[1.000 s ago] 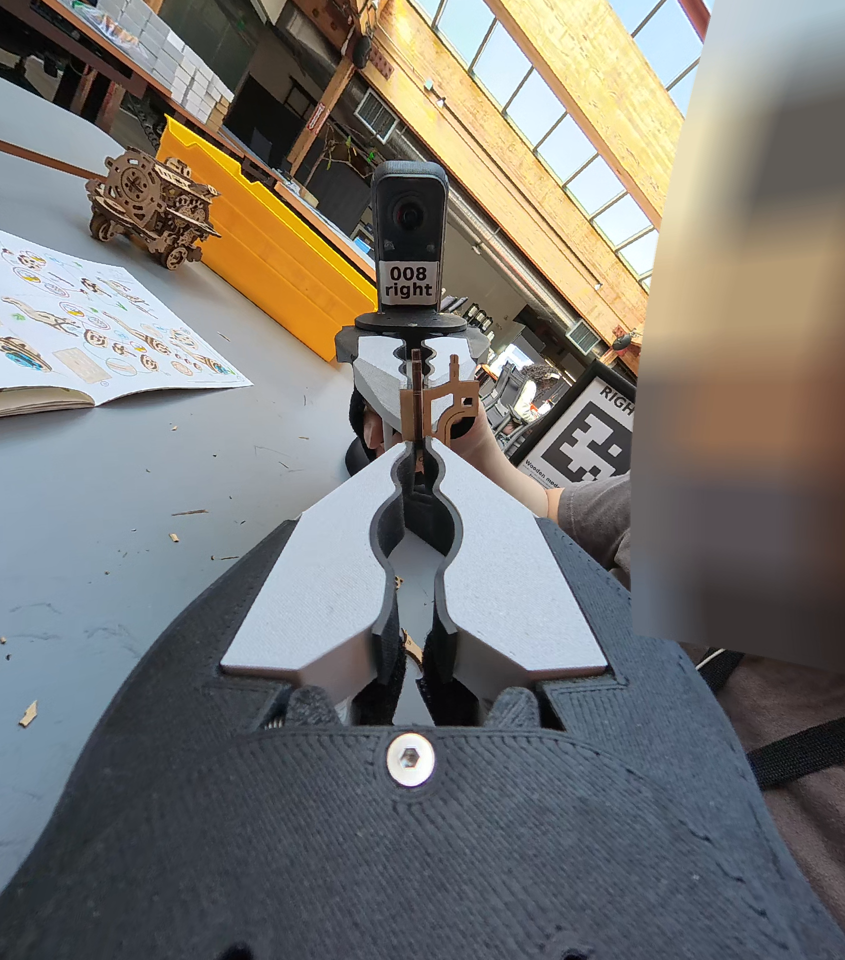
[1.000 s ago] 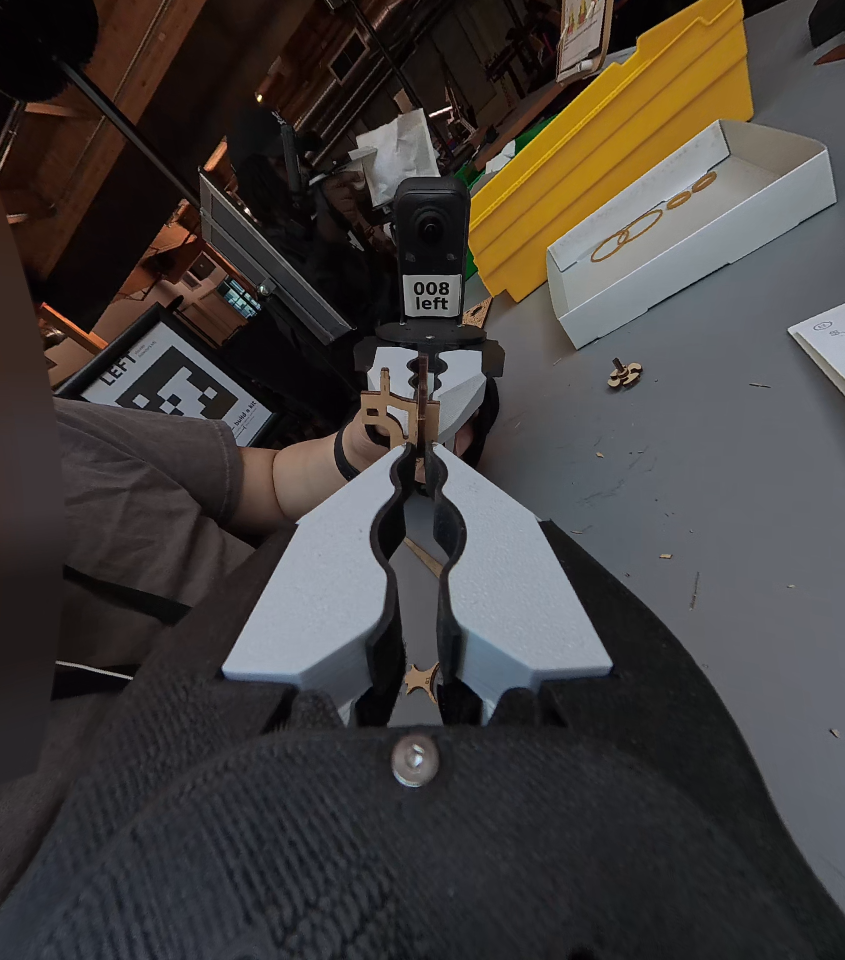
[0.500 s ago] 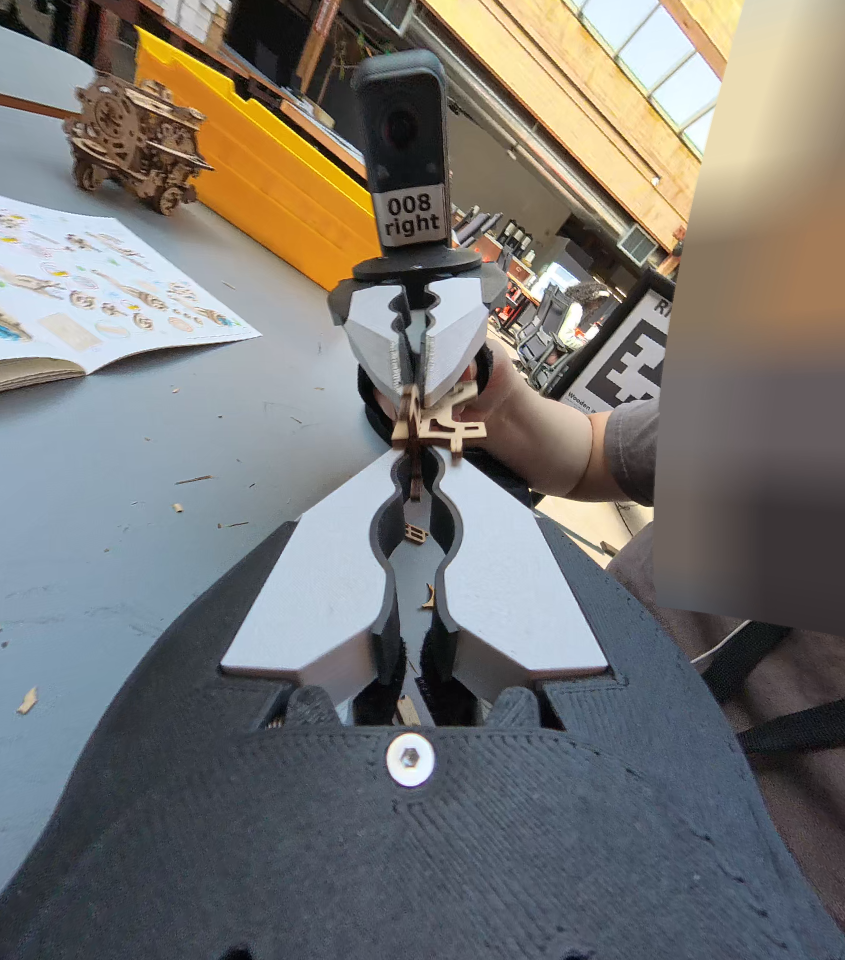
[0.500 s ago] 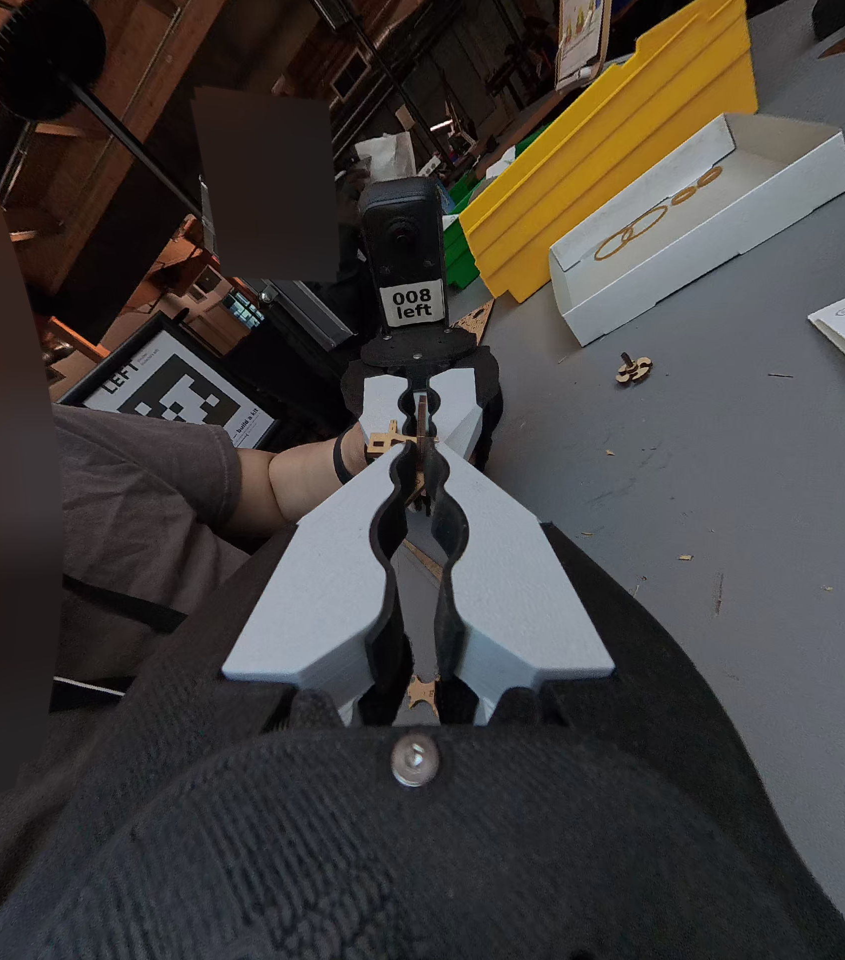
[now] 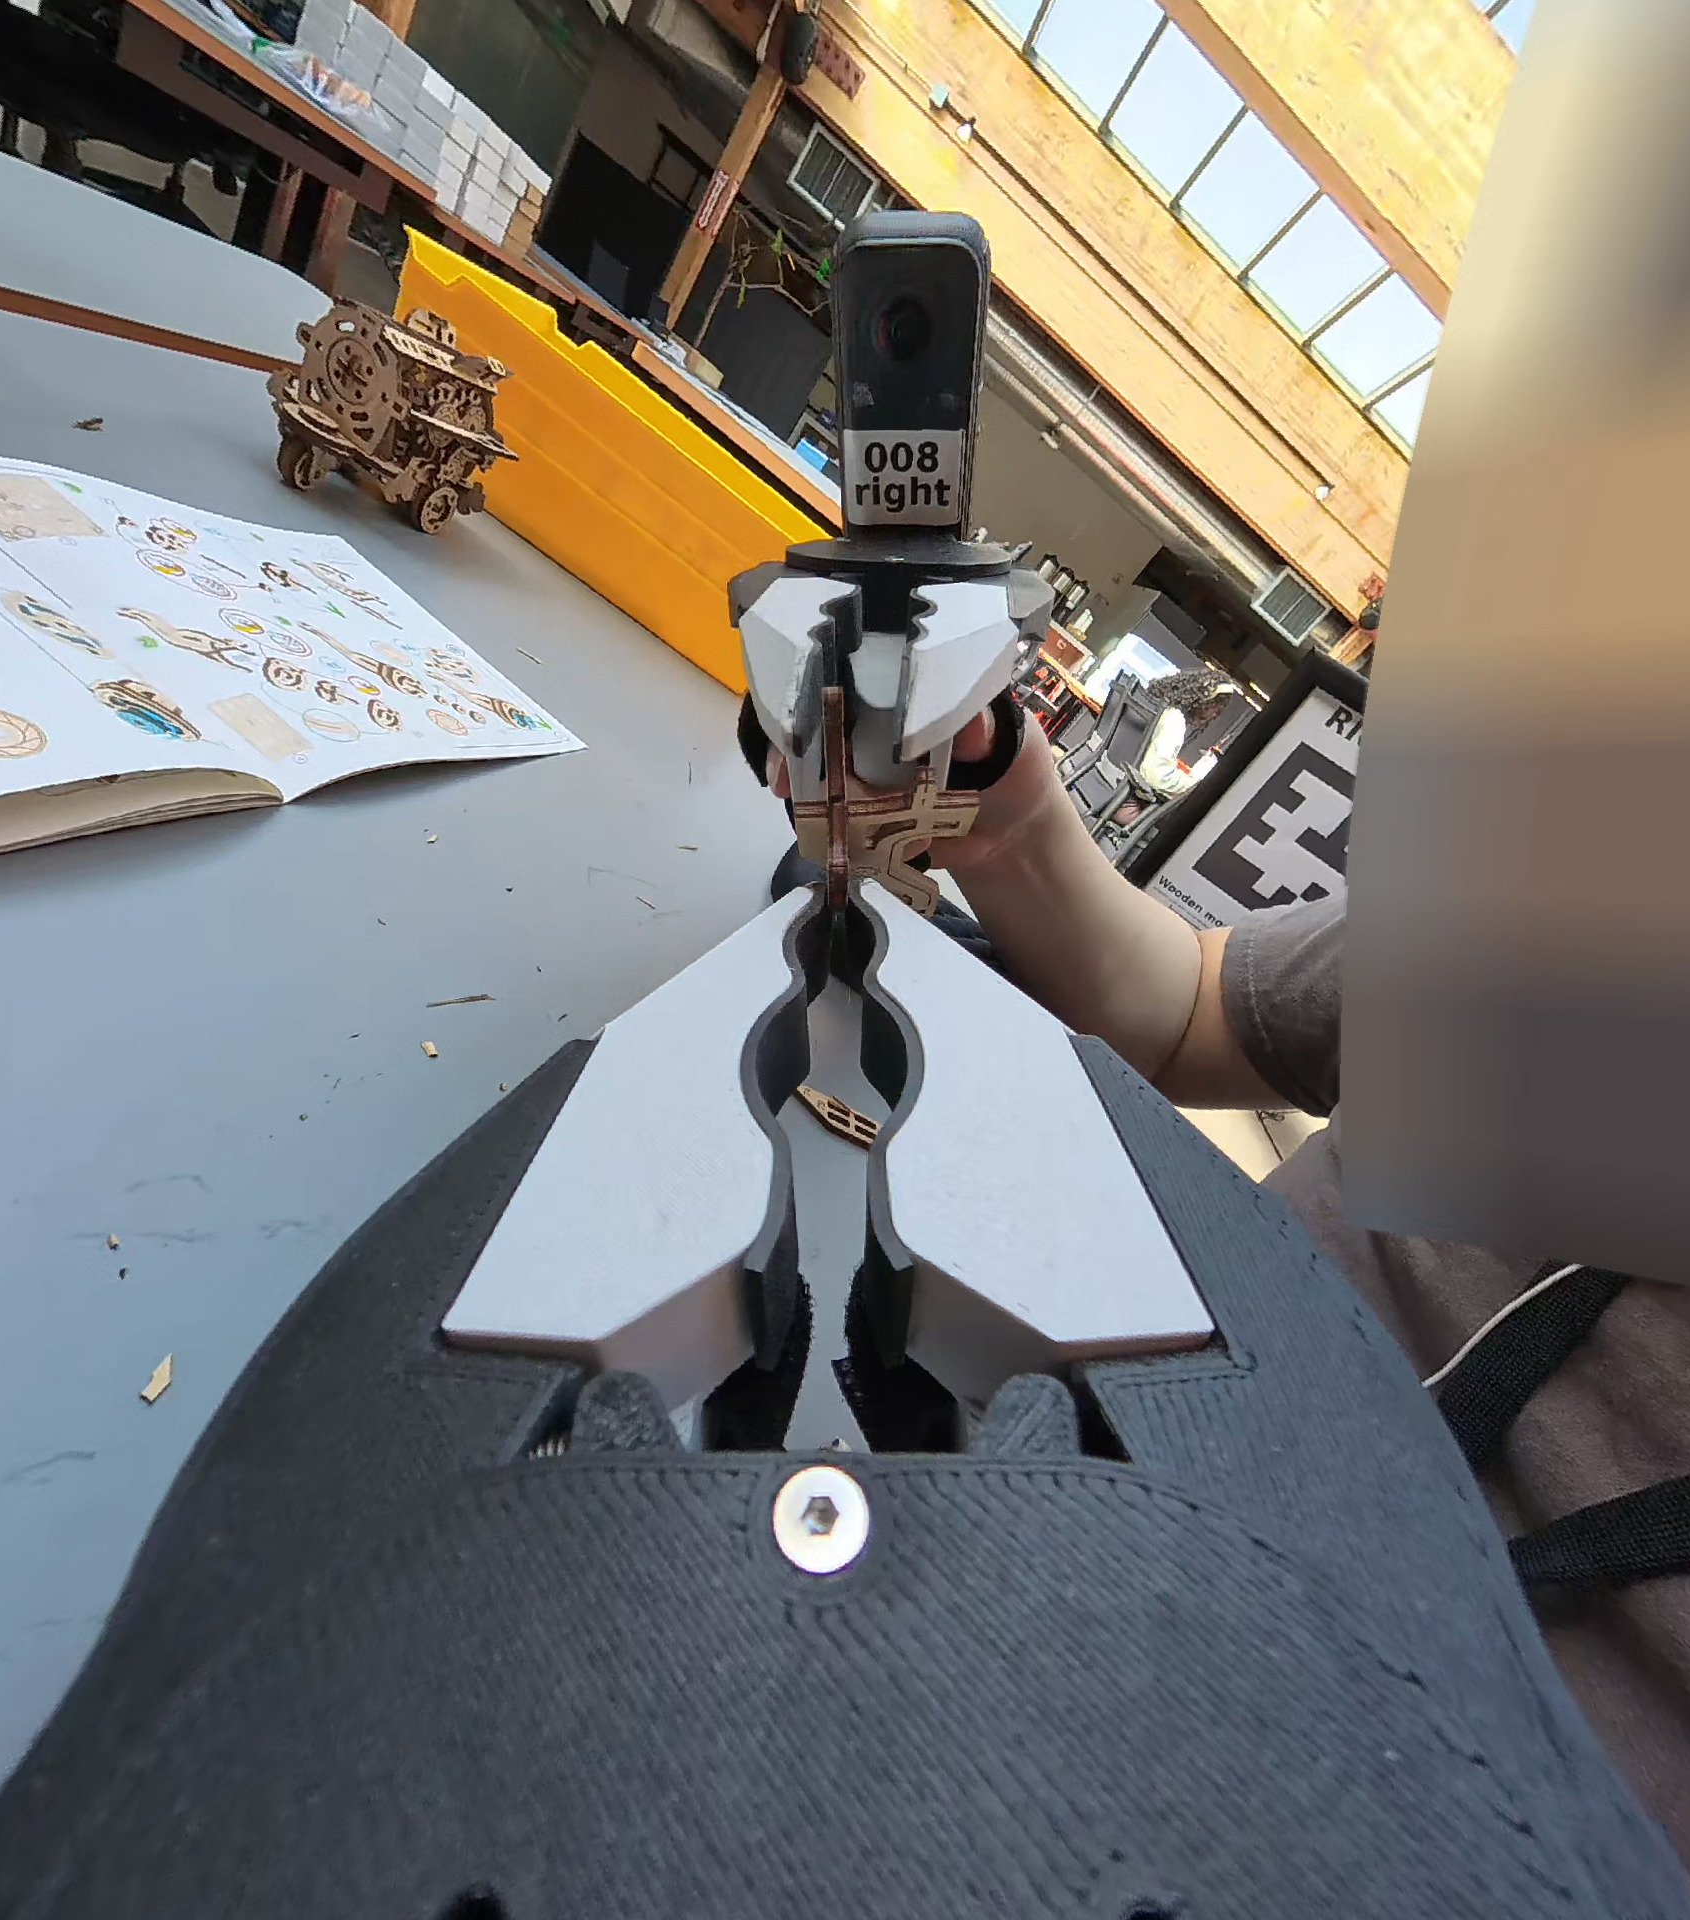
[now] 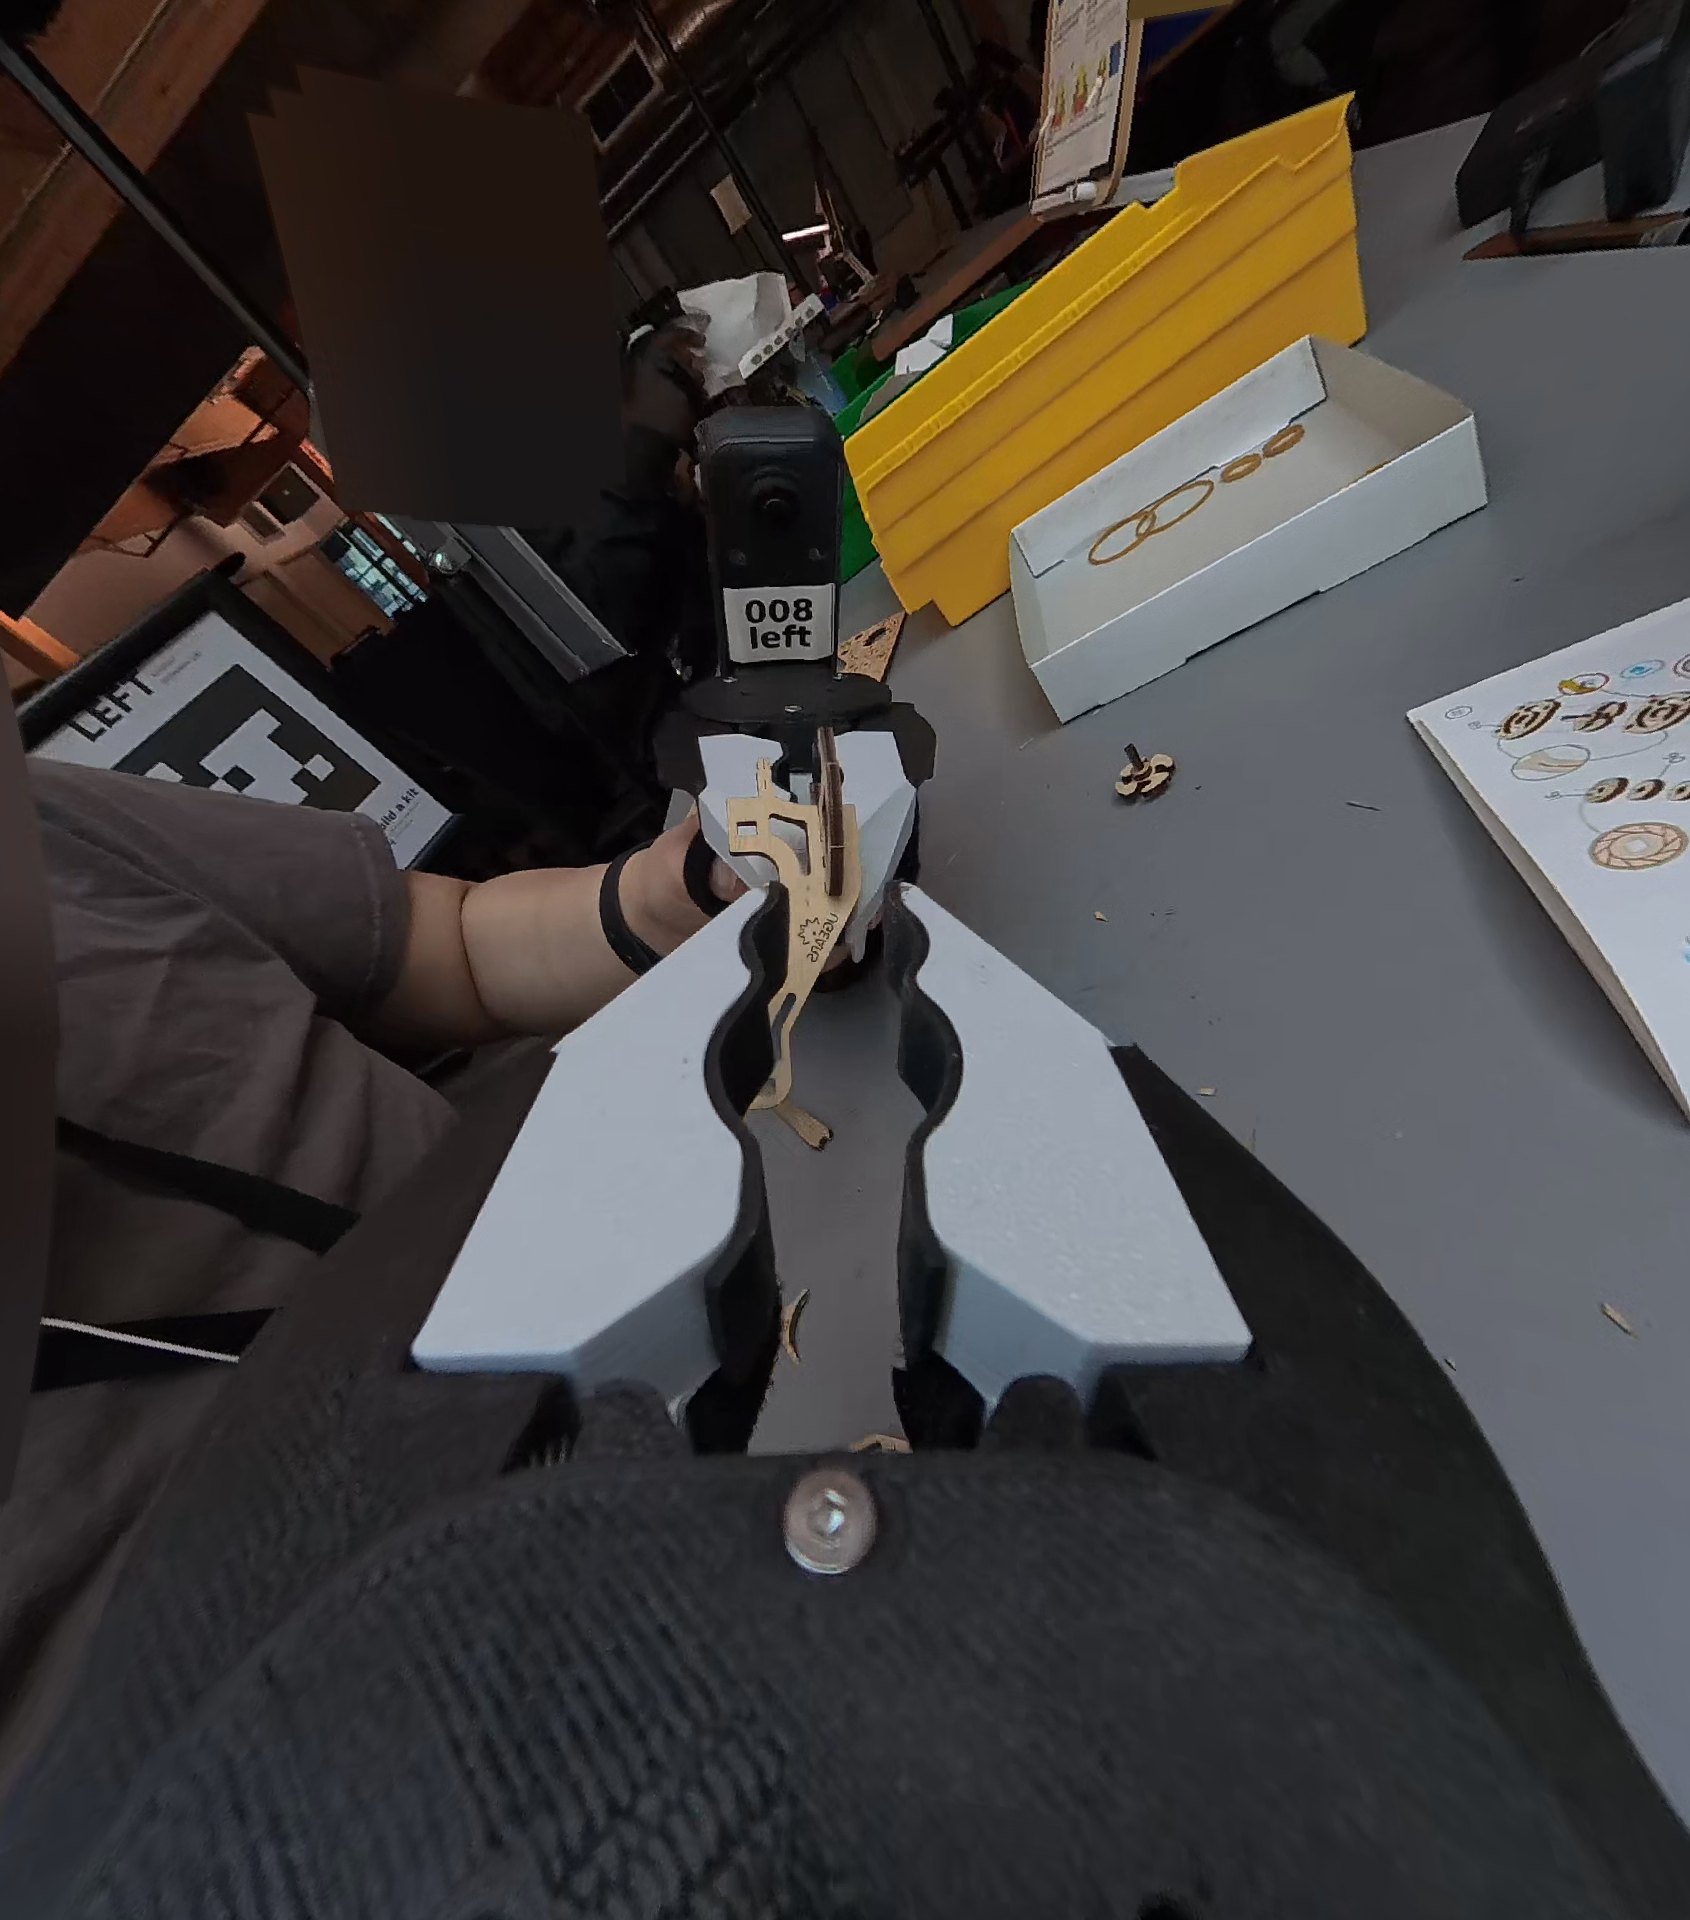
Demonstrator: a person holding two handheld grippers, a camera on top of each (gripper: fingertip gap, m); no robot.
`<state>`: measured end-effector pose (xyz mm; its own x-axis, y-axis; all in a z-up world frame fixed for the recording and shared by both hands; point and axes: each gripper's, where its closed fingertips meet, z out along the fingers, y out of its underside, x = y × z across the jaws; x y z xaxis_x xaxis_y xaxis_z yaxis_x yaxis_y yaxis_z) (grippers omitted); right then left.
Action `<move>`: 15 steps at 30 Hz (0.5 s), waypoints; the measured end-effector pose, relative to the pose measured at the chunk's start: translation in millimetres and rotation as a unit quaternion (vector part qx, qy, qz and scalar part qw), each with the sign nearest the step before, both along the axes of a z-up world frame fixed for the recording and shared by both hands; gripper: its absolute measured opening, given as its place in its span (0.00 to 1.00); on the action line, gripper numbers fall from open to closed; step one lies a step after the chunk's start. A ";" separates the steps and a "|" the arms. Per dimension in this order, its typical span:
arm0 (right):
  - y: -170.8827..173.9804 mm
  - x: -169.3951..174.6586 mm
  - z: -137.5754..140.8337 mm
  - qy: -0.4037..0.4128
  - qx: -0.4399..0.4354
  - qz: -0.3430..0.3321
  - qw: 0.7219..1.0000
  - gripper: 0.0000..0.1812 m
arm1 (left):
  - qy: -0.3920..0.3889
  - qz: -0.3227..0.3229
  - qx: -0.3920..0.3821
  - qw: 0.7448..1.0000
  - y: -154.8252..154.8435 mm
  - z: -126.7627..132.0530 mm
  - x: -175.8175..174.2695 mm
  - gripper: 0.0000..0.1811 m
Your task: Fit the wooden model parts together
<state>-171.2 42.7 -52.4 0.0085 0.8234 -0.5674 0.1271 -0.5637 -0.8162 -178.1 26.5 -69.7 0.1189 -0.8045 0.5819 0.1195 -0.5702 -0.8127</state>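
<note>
A: Left wrist view. The left tool (image 5: 836,914) has its 2 fingers pinched together at the tips on the edge of a thin wooden piece (image 5: 833,821), which stands upright. A flat cut-out wooden part (image 5: 898,831) crosses that piece at right angles. Beyond them the right tool (image 5: 867,748) points back toward the camera, fingers spread.

B: Right wrist view. The right tool (image 6: 825,925) is parted, with a clear gap between its fingertips. The cut-out wooden part (image 6: 799,914) leans against its left finger; whether that finger presses on it cannot be told. The thin wooden piece (image 6: 828,810) sits in the closed tips of the left tool (image 6: 820,831). Both parts are held in the air above the grey tabletop (image 6: 1288,935).

A: Surroundings. An open instruction booklet (image 5: 145,665), a finished wooden model (image 5: 384,416) and a yellow bin (image 5: 612,468) rest on the tabletop (image 5: 197,1039).

B: Also on it: a white box (image 6: 1256,540) containing wooden rings, and 1 small loose wooden part (image 6: 1144,774) just beside it.
</note>
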 end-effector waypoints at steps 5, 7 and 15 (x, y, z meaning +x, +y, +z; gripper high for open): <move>-9.9 -10.9 -10.7 0.003 -0.049 0.034 0.998 0.12 | 0.006 -0.033 -0.048 0.998 -5.1 -8.4 6.4 0.00; -10.6 -11.4 -14.2 -0.003 -0.053 0.038 0.998 0.13 | 0.013 -0.030 -0.058 0.998 -4.2 -12.0 6.4 0.00; -14.5 -11.3 -38.0 -0.047 -0.108 0.059 0.991 0.14 | 0.023 -0.016 -0.101 0.994 1.2 -20.8 2.4 0.00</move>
<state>-182.4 28.3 -90.4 -0.0206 0.6808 -0.7321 0.2721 -0.7008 -0.6594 -175.7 27.8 -90.5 0.1256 -0.6754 0.7267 0.0643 -0.7254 -0.6853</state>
